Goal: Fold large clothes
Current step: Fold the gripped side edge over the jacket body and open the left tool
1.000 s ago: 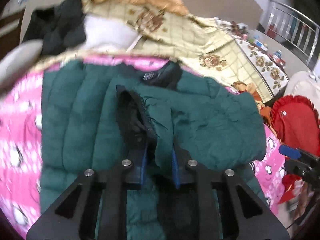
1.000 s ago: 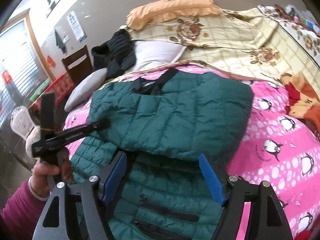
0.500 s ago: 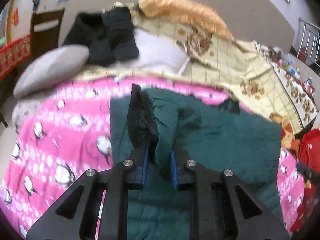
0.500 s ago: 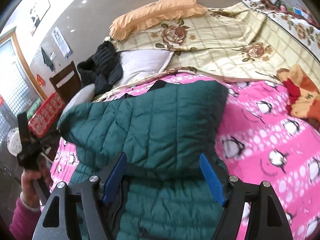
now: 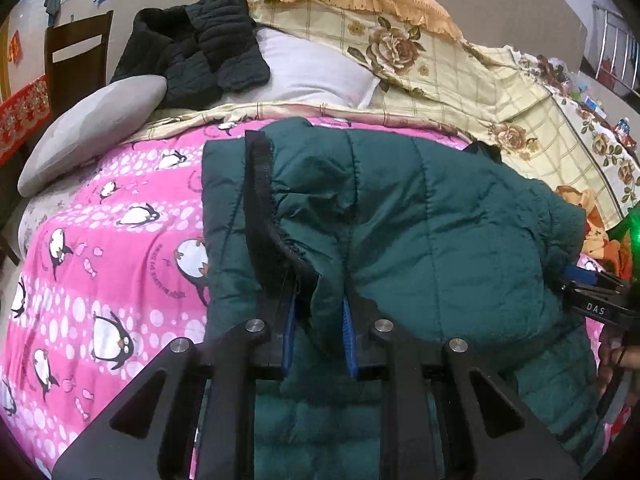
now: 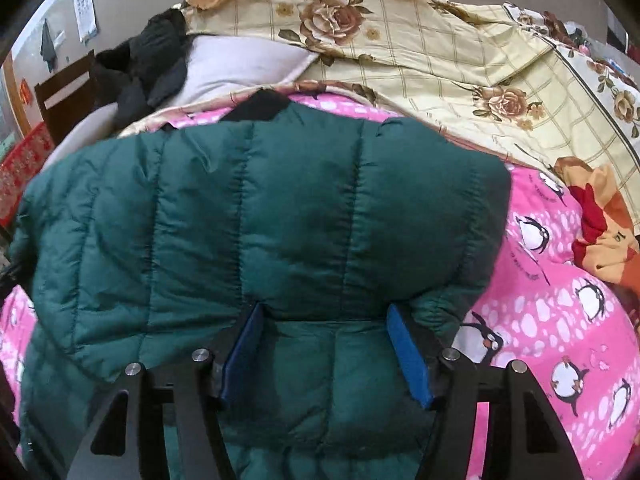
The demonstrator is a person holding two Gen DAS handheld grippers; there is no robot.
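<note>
Green puffer jacket: soft, puffy, light, slippery. Left gripper pinched on its black-edged cuff; right gripper wide open above jacket, holding nothing. Best grabbed by edges.

The left gripper has its blue-padded fingers drawn close together, pinching a fold of fabric. The right gripper holds its fingers spread wide, nothing clamped between them; its black body shows at the left view's right edge.
</note>
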